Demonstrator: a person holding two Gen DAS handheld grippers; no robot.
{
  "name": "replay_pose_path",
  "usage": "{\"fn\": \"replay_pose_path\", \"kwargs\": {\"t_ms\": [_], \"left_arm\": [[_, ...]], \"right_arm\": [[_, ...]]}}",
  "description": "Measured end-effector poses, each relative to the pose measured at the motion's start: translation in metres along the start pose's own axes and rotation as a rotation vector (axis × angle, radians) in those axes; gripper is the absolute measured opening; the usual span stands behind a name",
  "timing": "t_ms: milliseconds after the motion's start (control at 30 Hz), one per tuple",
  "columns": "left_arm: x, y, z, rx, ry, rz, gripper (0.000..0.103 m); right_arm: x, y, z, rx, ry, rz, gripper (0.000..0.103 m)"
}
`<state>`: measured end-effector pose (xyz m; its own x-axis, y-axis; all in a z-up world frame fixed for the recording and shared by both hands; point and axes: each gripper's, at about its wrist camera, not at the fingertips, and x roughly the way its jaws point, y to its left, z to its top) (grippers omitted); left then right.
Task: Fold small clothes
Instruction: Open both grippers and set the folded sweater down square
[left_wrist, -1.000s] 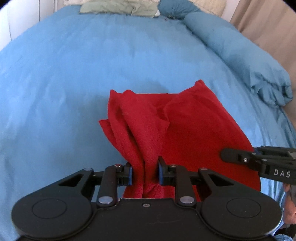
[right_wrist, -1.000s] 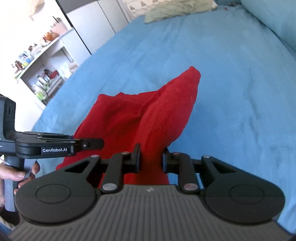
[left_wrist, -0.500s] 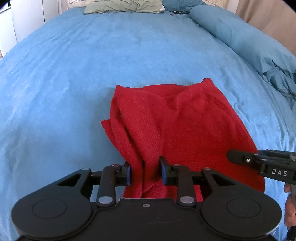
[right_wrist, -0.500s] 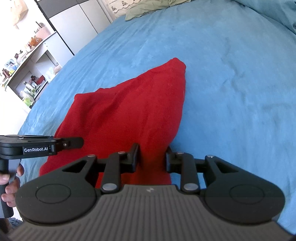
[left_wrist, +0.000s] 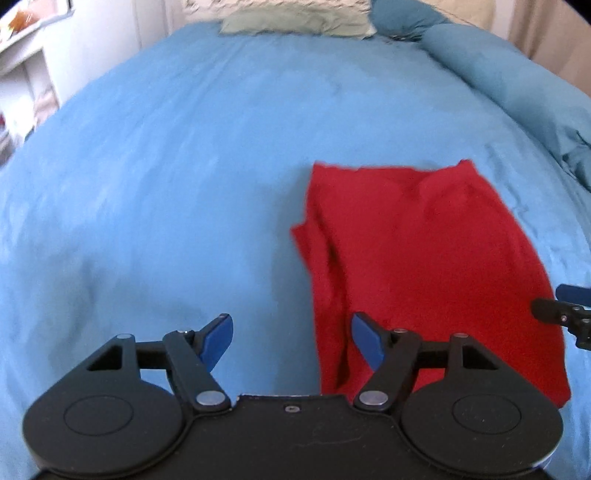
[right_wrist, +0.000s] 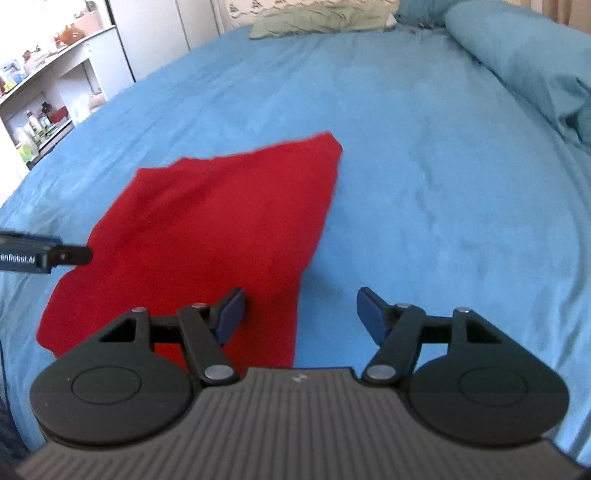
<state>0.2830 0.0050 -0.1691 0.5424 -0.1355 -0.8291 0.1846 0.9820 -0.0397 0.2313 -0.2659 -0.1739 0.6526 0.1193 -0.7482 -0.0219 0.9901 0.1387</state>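
Both claws gape wide and hold nothing, so before the next fold, pick the cloth's (left_wrist: 424, 258) near corners cleanly, one layer set each. It lies on the bed (left_wrist: 166, 166), right of your left claw (left_wrist: 291, 341), left of your right claw (right_wrist: 300, 314): red, roughly rectangular, bunched along its left edge.
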Motion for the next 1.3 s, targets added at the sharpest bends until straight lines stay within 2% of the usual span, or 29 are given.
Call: {"fn": "replay_pose_path", "kwargs": {"t_ms": [167, 267, 467, 500, 600, 633, 733, 867, 1000, 1133, 1300], "left_arm": [[0.017, 0.007, -0.007, -0.03, 0.04, 0.032, 0.076], [0.002, 0.008, -0.004, -0.044, 0.024, 0.034, 0.075], [-0.077, -0.004, 0.001, 0.018, -0.115, 0.052, 0.076], [-0.096, -0.008, 0.001, 0.03, -0.139, 0.055, 0.08], [-0.147, -0.016, -0.002, 0.057, -0.215, 0.079, 0.1], [-0.164, -0.019, -0.004, 0.064, -0.242, 0.08, 0.103], [-0.211, -0.028, -0.012, 0.083, -0.286, 0.085, 0.103], [-0.256, -0.034, -0.026, 0.096, -0.307, 0.133, 0.103], [-0.29, -0.026, -0.05, 0.03, -0.298, 0.115, 0.103], [-0.306, -0.027, -0.083, 0.022, -0.278, 0.108, 0.103], [-0.308, -0.029, -0.117, 0.017, -0.249, 0.089, 0.103]], "right_arm": [[0.015, -0.019, -0.006, 0.118, 0.023, 0.012, 0.091], [0.007, -0.024, -0.006, 0.16, -0.001, 0.024, 0.091], [-0.065, -0.002, 0.004, 0.069, -0.107, -0.027, 0.092], [-0.083, 0.004, 0.006, 0.051, -0.125, -0.039, 0.092], [-0.134, 0.017, 0.013, 0.055, -0.153, -0.048, 0.1], [-0.149, 0.02, 0.015, 0.065, -0.164, -0.044, 0.103], [-0.2, 0.033, 0.017, 0.097, -0.21, -0.041, 0.103], [-0.252, 0.056, 0.01, 0.083, -0.226, -0.066, 0.103], [-0.283, 0.084, -0.008, 0.055, -0.185, -0.109, 0.103], [-0.299, 0.105, -0.034, 0.04, -0.164, -0.142, 0.103], [-0.31, 0.118, -0.066, 0.025, -0.139, -0.208, 0.103]]}}
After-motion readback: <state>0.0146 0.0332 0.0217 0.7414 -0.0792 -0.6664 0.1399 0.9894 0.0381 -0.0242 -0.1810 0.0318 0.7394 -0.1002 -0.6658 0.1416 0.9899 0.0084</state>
